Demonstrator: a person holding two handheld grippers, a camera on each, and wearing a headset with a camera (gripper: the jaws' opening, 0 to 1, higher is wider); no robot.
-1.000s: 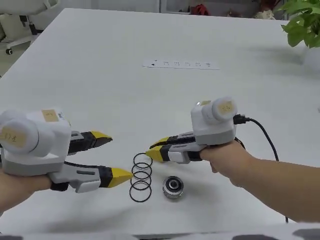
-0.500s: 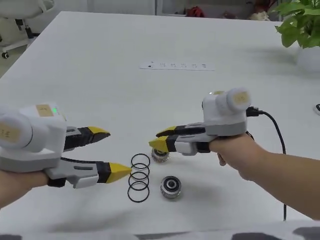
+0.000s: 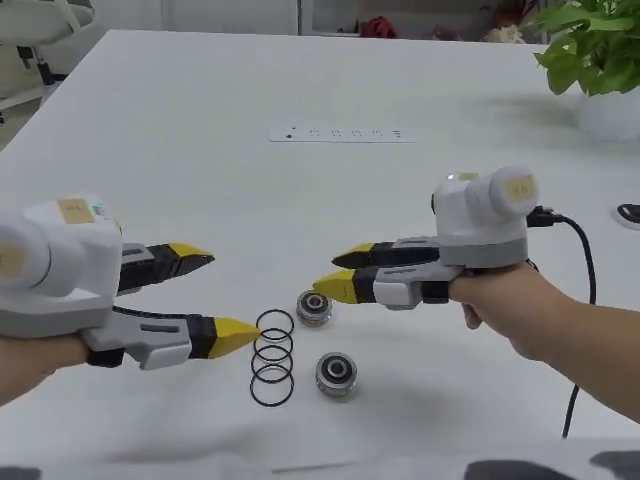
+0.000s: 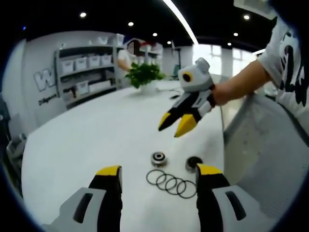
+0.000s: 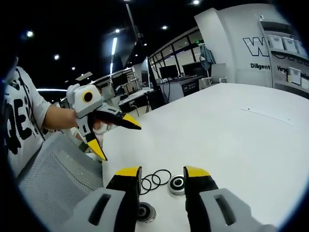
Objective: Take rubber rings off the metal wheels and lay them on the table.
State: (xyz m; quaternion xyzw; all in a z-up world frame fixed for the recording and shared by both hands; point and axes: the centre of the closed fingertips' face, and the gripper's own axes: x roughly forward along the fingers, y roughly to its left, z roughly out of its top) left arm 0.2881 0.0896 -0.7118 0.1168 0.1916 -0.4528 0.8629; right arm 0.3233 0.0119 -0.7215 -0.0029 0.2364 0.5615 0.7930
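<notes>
Four thin black rubber rings [image 3: 271, 355] lie loose on the white table [image 3: 330, 190]; I hold nothing.

The rings rest flat in one overlapping row, so I judge they are already off and have been set together to stay sorted. Two small round metal wheels sit just beside the row: the far metal wheel [image 3: 314, 307] by its far end, the near metal wheel [image 3: 336, 373] by its close end. I cannot tell whether either carries a ring. My left gripper [image 3: 212, 297] hangs just left of the row, jaws spread wide and empty. My right gripper [image 3: 341, 273] hovers above the far metal wheel, jaws parted narrowly, touching nothing. I judge it is lined up for that wheel.
</notes>
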